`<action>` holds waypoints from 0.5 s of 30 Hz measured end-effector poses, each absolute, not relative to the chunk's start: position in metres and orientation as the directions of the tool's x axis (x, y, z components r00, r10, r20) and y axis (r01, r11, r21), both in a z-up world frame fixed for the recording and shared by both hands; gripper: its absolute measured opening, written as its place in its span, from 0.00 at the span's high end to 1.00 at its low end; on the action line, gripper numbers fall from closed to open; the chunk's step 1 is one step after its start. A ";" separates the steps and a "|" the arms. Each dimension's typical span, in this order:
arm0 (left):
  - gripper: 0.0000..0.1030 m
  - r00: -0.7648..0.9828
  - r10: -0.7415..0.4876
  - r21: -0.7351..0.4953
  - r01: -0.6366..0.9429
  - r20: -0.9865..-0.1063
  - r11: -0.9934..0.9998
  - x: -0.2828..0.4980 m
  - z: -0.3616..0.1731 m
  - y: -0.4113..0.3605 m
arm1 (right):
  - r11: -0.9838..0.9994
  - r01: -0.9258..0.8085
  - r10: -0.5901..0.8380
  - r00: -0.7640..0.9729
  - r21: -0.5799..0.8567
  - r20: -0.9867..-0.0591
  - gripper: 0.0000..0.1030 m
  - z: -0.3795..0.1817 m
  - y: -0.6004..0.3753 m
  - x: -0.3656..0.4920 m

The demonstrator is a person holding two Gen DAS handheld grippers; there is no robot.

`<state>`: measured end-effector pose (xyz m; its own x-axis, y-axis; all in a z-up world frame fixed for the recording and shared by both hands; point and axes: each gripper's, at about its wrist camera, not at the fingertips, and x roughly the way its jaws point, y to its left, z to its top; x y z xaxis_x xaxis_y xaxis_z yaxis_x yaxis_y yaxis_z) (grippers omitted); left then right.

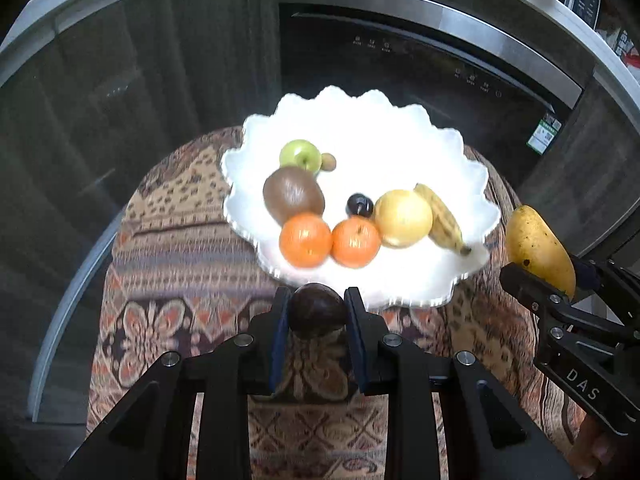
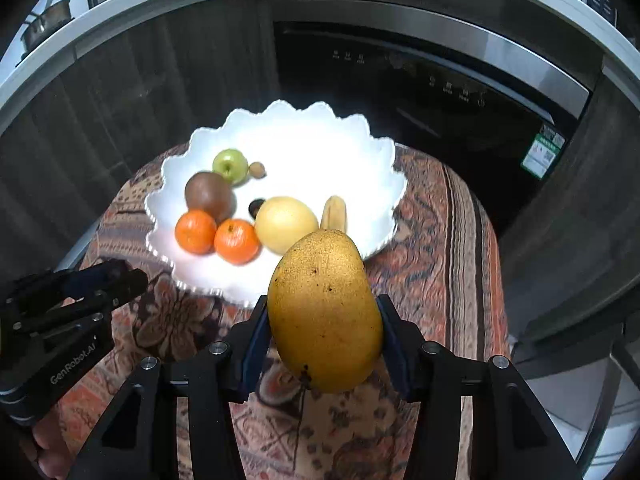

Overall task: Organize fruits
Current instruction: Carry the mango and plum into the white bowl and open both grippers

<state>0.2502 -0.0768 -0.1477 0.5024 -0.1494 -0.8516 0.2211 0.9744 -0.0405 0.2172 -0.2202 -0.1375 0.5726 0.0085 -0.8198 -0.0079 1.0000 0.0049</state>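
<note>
A white scalloped plate (image 1: pixel 400 136) (image 2: pixel 320 140) sits on a patterned cloth. It holds a green apple (image 1: pixel 300 155), a brown kiwi (image 1: pixel 292 194), two oranges (image 1: pixel 306 239) (image 1: pixel 356 242), a dark plum (image 1: pixel 359 205), a yellow pear (image 1: pixel 404 218), a banana (image 1: pixel 444 220) and a small brown fruit (image 1: pixel 329 161). My left gripper (image 1: pixel 318 312) is shut on a dark round fruit (image 1: pixel 318 310) just before the plate's near rim. My right gripper (image 2: pixel 322 340) is shut on a yellow mango (image 2: pixel 324 308) (image 1: pixel 540 250), held above the cloth right of the plate.
The plate rests on a small round table covered by the patterned cloth (image 1: pixel 180 264) (image 2: pixel 432 264). Behind it stand dark cabinet fronts and a black built-in appliance (image 1: pixel 420 72) (image 2: pixel 420 92) under a grey counter edge.
</note>
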 end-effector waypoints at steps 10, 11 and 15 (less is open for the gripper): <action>0.74 0.515 -0.154 -0.025 0.248 -0.843 0.968 0.305 -0.141 -0.093 | 1.000 -0.005 0.002 0.584 -0.001 -0.812 0.50 -0.132 -0.234 0.269; 0.74 0.519 -0.151 -0.020 0.249 -0.841 0.968 0.311 -0.141 -0.095 | 1.000 -0.003 0.001 0.583 -0.001 -0.813 0.50 -0.133 -0.235 0.274; 0.74 0.519 -0.158 -0.016 0.267 -0.840 0.964 0.332 -0.145 -0.103 | 1.000 -0.001 0.005 0.571 0.005 -0.821 0.50 -0.138 -0.241 0.294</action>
<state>0.3316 -0.1026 -0.1448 0.5192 -0.1582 -0.8399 0.2670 0.9636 -0.0164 0.2937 -0.2414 -0.1378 0.5709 0.0048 -0.8210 -0.0011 1.0000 0.0051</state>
